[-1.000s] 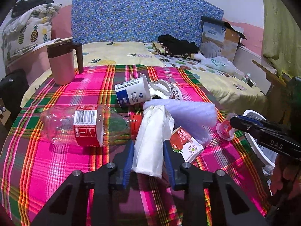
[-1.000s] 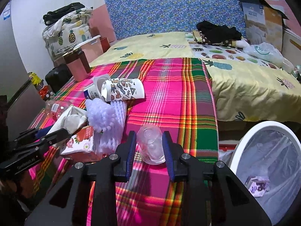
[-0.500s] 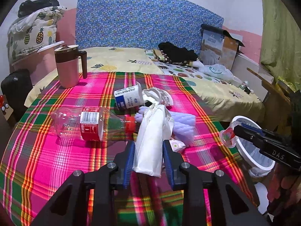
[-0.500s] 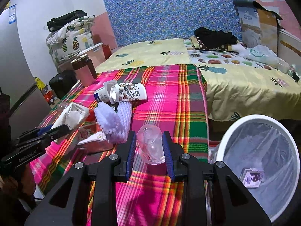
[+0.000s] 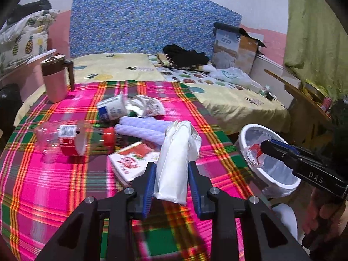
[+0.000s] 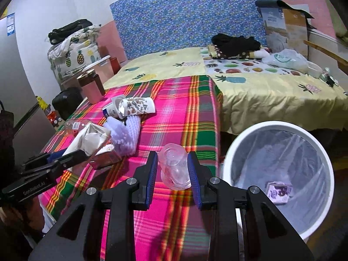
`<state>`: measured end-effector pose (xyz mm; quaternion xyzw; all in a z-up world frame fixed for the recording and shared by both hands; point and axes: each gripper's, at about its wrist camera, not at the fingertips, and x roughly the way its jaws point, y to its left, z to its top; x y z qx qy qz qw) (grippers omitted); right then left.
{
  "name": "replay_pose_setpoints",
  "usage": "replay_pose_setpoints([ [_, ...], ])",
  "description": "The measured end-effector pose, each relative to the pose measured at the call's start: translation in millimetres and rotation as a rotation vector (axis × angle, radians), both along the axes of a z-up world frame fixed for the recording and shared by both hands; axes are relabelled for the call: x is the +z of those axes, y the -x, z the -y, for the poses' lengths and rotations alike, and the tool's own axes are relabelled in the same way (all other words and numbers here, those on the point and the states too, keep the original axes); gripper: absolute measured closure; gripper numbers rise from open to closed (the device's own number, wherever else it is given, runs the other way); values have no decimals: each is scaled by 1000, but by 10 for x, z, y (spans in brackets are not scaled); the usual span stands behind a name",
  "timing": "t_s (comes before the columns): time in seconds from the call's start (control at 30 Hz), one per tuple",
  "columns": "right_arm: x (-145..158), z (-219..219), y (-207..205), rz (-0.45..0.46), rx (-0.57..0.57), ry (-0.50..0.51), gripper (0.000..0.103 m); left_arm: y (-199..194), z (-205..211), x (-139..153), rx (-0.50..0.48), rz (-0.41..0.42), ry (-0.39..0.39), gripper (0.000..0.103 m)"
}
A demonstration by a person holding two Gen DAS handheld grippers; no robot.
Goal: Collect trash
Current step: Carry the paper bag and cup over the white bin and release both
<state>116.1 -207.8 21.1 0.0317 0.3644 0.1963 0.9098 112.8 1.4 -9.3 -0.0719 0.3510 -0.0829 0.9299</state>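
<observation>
Plaid worktop (image 5: 54, 184) w/ litter: left tool (image 5: 171, 181) clenched on white wrapper (image 5: 174, 163), right tool (image 6: 173, 170) clenched on clear cup (image 6: 175, 167), beside bin (image 6: 250, 143).

Bright, even indoor light saturates the pink and green plaid cloth (image 5: 54, 184), with soft shadows beneath the clutter, motion blur smearing the clear plastic bottle with a red label (image 5: 65, 139) and near plaid stripes, and fisheye bending with dark vignetted corners.

White paper wad (image 5: 174, 163) and clear plastic cup (image 6: 175, 169) clamped upright, above plaid cloth.
</observation>
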Motion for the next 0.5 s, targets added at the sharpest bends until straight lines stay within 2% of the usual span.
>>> replay_pose_setpoints([
  [0.5, -50, 569, 105, -11, -149, 1, 74, -216, 835, -53, -162, -20, -1, 72],
])
